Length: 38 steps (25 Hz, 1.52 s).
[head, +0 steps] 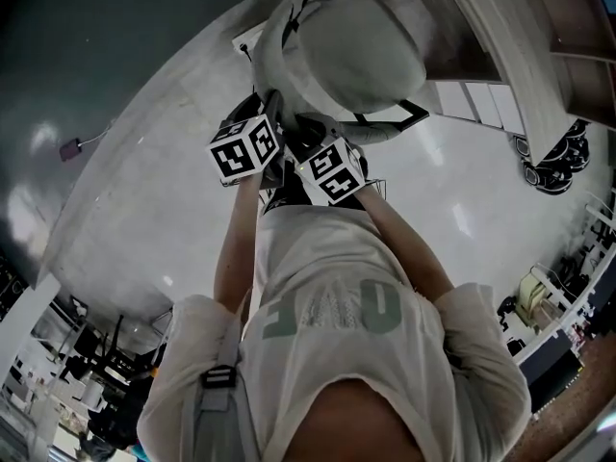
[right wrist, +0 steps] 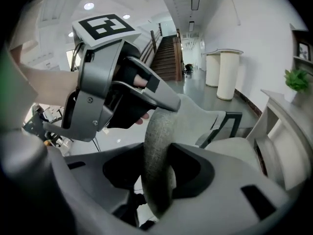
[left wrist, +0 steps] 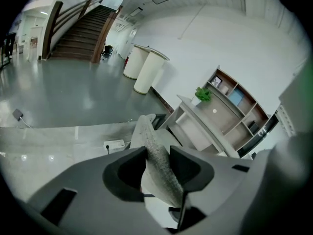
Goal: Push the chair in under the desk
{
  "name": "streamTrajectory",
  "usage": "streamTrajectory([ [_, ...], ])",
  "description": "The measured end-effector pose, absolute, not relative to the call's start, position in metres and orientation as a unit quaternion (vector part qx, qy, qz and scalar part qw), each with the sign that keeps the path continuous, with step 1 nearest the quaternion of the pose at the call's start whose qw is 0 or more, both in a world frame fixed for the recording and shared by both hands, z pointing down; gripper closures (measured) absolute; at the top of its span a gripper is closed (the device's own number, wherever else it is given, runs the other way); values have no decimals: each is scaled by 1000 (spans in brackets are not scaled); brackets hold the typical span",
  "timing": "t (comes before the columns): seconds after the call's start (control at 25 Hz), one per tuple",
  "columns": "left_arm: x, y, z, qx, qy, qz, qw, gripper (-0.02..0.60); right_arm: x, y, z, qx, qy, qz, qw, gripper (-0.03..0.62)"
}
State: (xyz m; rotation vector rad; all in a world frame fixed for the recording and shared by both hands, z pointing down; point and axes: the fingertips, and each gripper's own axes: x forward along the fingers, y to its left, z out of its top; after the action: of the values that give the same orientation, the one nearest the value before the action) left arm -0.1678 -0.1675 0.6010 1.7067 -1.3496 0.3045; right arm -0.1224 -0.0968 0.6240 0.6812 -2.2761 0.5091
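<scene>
Chair [head: 366,46]: left hand-held gripper [left wrist: 157,153] and right hand-held gripper [right wrist: 157,163] are each clamped on its backrest [right wrist: 156,131], side by side. Push evenly with both to keep it rolling straight. Grey fabric back, pale seat, black arms. It faces the white desk [left wrist: 195,119], not yet under.

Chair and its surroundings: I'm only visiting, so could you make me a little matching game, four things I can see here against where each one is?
Things:
1. chair backrest
2. potted plant
3. power strip
4. staircase

Places:
A. lying on the floor
B. in the far background
C. between the fingers of the right gripper
D. on top of a white unit

Pairs: 1-C, 2-D, 3-A, 4-B.
</scene>
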Motion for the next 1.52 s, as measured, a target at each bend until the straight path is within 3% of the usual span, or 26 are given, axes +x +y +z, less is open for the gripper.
streamTrajectory([
  [0.92,-167,-170,603,693,-552,159,436,456,-127,-96,628,236,-895,196,323,450],
  [1.52,-107,-206,606,719,-521,166,429,449,-68,-132,628,258,-889,198,322,461],
])
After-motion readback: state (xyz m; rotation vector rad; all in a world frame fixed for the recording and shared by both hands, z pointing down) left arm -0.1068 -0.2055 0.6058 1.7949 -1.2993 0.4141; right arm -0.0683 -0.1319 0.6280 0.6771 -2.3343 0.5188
